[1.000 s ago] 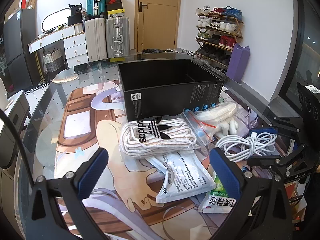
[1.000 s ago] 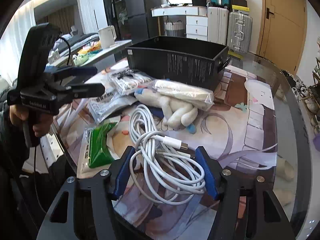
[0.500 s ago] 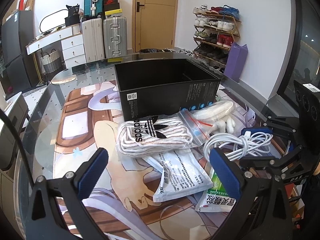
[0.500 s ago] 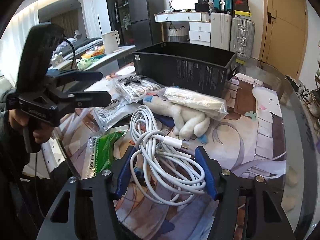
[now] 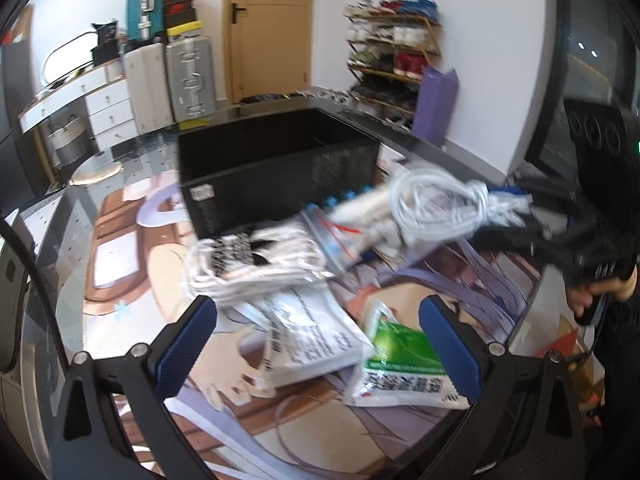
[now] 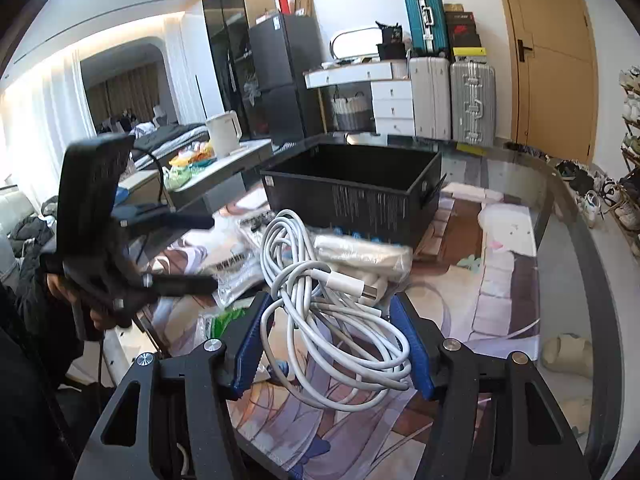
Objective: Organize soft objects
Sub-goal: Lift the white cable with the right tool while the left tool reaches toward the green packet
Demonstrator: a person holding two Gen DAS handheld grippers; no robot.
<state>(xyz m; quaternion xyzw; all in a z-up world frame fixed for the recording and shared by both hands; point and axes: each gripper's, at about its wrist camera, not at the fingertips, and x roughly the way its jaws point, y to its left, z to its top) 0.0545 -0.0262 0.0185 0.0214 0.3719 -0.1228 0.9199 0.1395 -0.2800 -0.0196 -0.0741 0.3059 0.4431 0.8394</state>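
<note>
The right gripper (image 6: pixel 334 342) is holding the coiled white cable (image 6: pixel 320 300) between its partly closed blue pads, clear above the mat (the black box (image 6: pixel 352 192) is sitting at twelve o'clock from it). The left gripper (image 5: pixel 320 344) is hovering wide open and holding nothing, over the bagged packets (image 5: pixel 316 336) on the table (image 6: pixel 568 240).

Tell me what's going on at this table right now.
A person is sorting soft items with a handheld gripper in each hand. The right gripper is shut on a coiled white charging cable and holds it above the table, short of the open black box. The left gripper is open and empty, over a bagged white Adidas item, a printed white packet and a green packet.
</note>
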